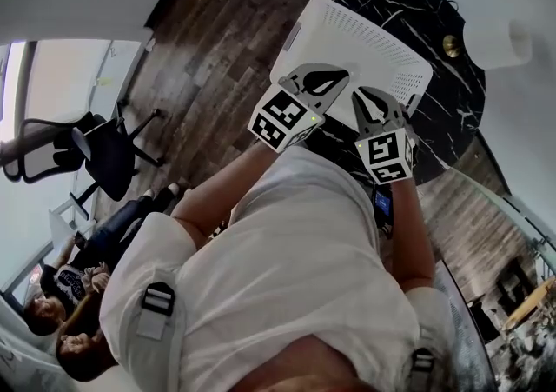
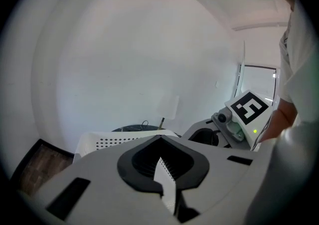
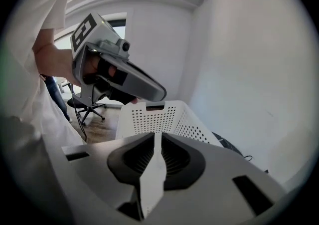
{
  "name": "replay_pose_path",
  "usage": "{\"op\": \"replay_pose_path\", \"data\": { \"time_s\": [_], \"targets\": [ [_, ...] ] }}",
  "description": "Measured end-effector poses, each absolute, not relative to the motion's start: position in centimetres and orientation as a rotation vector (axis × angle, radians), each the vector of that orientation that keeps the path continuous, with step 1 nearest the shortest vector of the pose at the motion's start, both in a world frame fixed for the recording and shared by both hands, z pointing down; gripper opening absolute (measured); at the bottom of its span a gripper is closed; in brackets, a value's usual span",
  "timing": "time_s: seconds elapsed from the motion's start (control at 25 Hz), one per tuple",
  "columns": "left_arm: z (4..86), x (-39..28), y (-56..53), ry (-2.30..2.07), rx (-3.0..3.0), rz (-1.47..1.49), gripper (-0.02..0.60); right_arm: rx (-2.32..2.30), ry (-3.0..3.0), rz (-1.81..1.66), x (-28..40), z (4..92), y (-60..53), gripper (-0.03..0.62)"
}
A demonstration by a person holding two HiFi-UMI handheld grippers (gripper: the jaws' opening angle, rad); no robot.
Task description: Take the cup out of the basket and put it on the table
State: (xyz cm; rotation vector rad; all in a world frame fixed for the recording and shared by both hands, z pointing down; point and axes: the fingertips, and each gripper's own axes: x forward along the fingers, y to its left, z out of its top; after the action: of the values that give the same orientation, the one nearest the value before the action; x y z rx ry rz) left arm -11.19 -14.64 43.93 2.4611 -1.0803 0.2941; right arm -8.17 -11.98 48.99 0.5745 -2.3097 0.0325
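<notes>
Left hand-held gripper [image 1: 325, 83], right hand-held gripper [image 1: 373, 107] closed empty beside perforated basket [image 1: 382, 44]; cup unseen, blind reach may snag rim.

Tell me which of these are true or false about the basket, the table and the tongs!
1. The basket is white. True.
2. It sits on a red table. False: the table is black with white veins.
3. The left tongs hold a cup. False: they are shut with nothing between them.
4. The right tongs are shut. True.
</notes>
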Motion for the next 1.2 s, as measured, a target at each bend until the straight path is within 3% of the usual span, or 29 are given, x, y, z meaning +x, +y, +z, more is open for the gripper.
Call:
{"op": "replay_pose_path", "data": {
  "time_s": [1.2],
  "targets": [
    [55.8,-11.6,-20.4,-0.975,2.276,0.521,0.006,0.134,-1.868,-0.015,-8.9,65.3,-13.8,0.060]
  ]
}}
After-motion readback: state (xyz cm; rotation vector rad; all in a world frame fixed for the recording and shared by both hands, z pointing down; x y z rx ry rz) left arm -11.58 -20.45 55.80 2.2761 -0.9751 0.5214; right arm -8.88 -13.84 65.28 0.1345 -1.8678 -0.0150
